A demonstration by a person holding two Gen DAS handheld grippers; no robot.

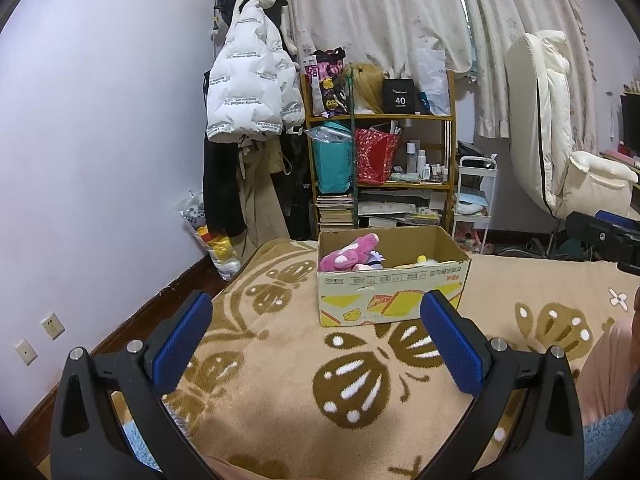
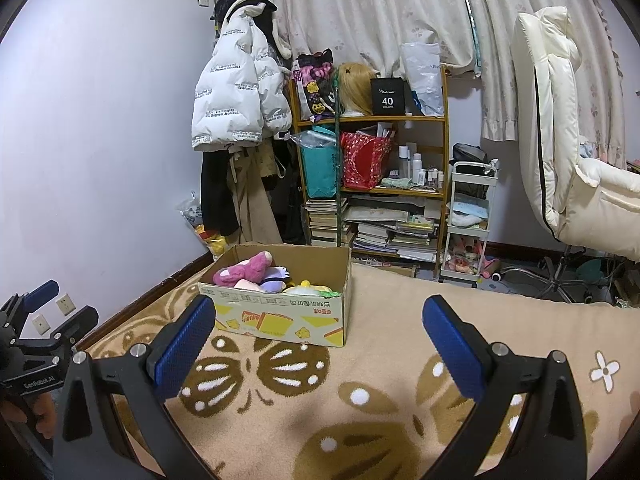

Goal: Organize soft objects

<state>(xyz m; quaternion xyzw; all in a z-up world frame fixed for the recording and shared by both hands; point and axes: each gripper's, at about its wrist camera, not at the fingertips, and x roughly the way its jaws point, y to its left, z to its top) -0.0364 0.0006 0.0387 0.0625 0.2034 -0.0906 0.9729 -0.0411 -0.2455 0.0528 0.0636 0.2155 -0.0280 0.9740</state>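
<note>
An open cardboard box (image 1: 390, 296) stands on the beige butterfly blanket (image 1: 280, 380). It holds several soft toys, with a pink plush (image 1: 350, 254) on top. The box (image 2: 280, 316) and pink plush (image 2: 244, 268) also show in the right wrist view, with a yellow-green toy (image 2: 310, 289) beside the plush. My left gripper (image 1: 318, 340) is open and empty, hovering above the blanket short of the box. My right gripper (image 2: 320, 344) is open and empty, to the right of the box's front. The left gripper (image 2: 48, 308) also shows at the left edge of the right wrist view.
A wooden shelf (image 1: 380, 152) with bags, books and bottles stands behind the bed. Coats (image 1: 252, 80) hang by the wall. A white trolley (image 2: 470, 224) and a cream chair (image 2: 560, 128) stand at the right. A bag of plush toys (image 1: 212, 240) sits on the floor.
</note>
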